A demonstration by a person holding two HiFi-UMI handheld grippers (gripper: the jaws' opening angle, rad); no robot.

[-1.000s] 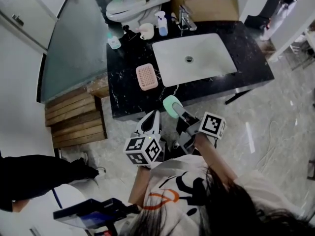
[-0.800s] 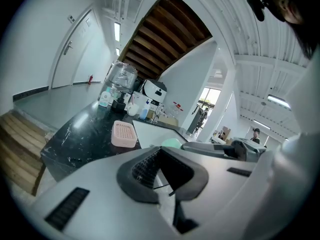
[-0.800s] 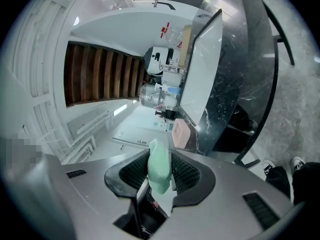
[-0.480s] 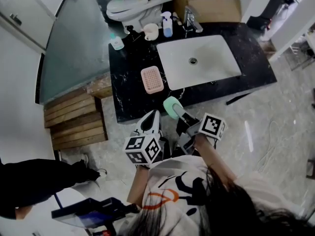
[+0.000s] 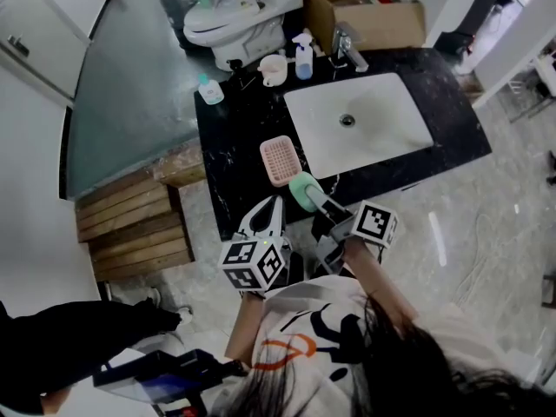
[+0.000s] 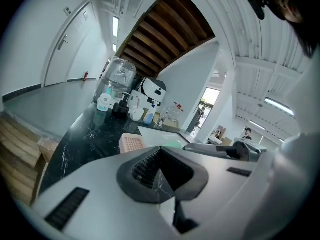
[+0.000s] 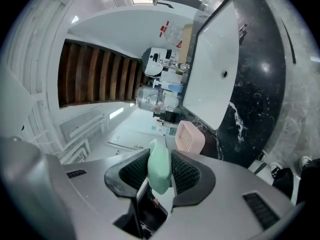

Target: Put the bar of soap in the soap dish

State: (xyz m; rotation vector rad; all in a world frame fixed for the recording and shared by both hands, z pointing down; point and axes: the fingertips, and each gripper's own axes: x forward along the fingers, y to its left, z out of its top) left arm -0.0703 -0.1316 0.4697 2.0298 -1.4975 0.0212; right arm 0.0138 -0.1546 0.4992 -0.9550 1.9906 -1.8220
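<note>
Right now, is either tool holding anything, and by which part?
The right tool clamps the pale green oval bar of soap by its two broad faces. The left tool is shut and empty.

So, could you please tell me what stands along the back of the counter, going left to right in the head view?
Small teal bottle → cup → blue spray bottle → faucet.
</note>
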